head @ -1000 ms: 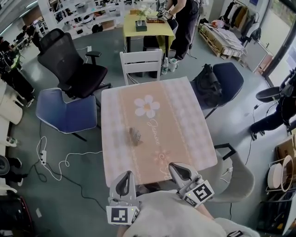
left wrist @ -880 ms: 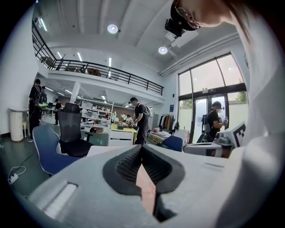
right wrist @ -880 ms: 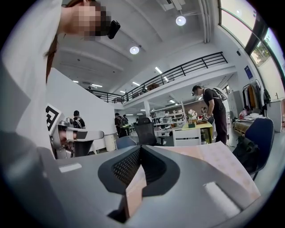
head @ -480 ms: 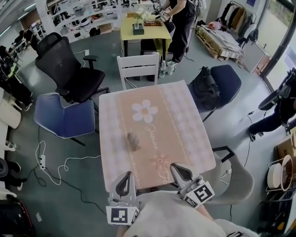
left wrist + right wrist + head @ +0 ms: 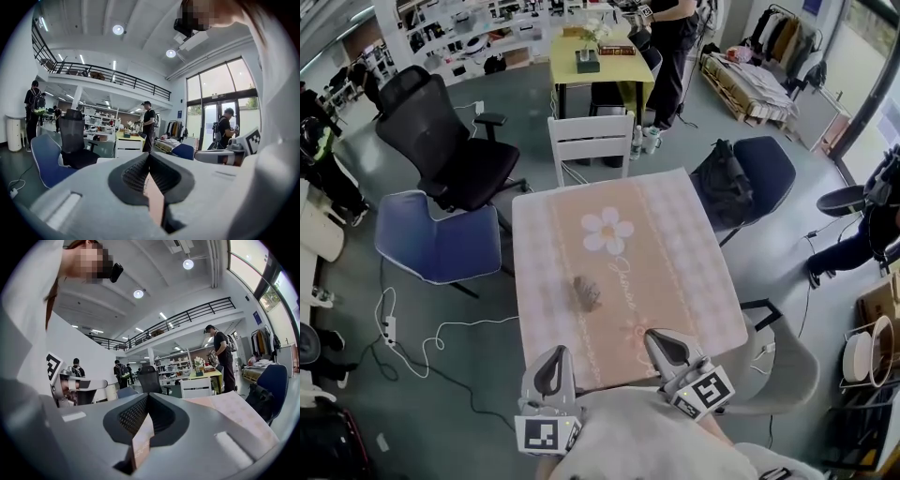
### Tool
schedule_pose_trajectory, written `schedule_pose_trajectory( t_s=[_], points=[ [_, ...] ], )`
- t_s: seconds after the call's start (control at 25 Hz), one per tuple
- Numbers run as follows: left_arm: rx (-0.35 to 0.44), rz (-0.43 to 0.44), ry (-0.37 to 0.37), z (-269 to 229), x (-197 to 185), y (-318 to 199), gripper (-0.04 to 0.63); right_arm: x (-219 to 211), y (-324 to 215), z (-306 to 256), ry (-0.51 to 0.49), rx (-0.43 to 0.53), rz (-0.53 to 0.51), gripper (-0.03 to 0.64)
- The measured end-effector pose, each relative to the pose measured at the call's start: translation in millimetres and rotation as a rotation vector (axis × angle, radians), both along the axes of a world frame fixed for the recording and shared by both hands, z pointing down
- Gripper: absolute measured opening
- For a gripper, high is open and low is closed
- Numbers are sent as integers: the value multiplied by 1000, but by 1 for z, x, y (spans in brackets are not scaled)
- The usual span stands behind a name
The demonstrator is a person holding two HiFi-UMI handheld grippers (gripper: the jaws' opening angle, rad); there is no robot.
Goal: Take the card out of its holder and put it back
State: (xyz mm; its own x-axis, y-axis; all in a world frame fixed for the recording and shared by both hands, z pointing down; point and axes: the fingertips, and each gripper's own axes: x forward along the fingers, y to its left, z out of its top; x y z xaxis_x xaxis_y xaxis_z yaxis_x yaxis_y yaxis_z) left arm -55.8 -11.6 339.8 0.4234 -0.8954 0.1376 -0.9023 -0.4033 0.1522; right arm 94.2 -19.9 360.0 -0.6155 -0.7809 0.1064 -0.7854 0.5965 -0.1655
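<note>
Pink-clothed bench (image 5: 675, 244) held a card holder (image 5: 586, 292) at its middle, white chair (image 5: 591, 136) beyond; left tongs (image 5: 553, 354) and right tongs (image 5: 662, 339) were closed, empty.

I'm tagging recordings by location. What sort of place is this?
Probably an open-plan workshop or lab office: a black office chair and stocked shelves stand on a bare grey floor, and a railed mezzanine overlooks the hall.

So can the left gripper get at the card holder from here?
Probably yes: only bare table lies between the left gripper and the card holder, which sits further up the cloth. Its jaws are together, so they must open first.
</note>
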Motion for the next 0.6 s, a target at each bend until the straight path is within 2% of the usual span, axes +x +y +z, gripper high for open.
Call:
schedule_pose_trajectory(
  t_s=[0.36, 0.6],
  points=[
    [-30, 23, 16, 14, -23, -11, 0, -30, -7, 6, -13, 3, -7, -2],
    [-37, 24, 10, 18, -29, -14, 0, -32, -15, 14, 5, -14, 30, -2]
  ],
)
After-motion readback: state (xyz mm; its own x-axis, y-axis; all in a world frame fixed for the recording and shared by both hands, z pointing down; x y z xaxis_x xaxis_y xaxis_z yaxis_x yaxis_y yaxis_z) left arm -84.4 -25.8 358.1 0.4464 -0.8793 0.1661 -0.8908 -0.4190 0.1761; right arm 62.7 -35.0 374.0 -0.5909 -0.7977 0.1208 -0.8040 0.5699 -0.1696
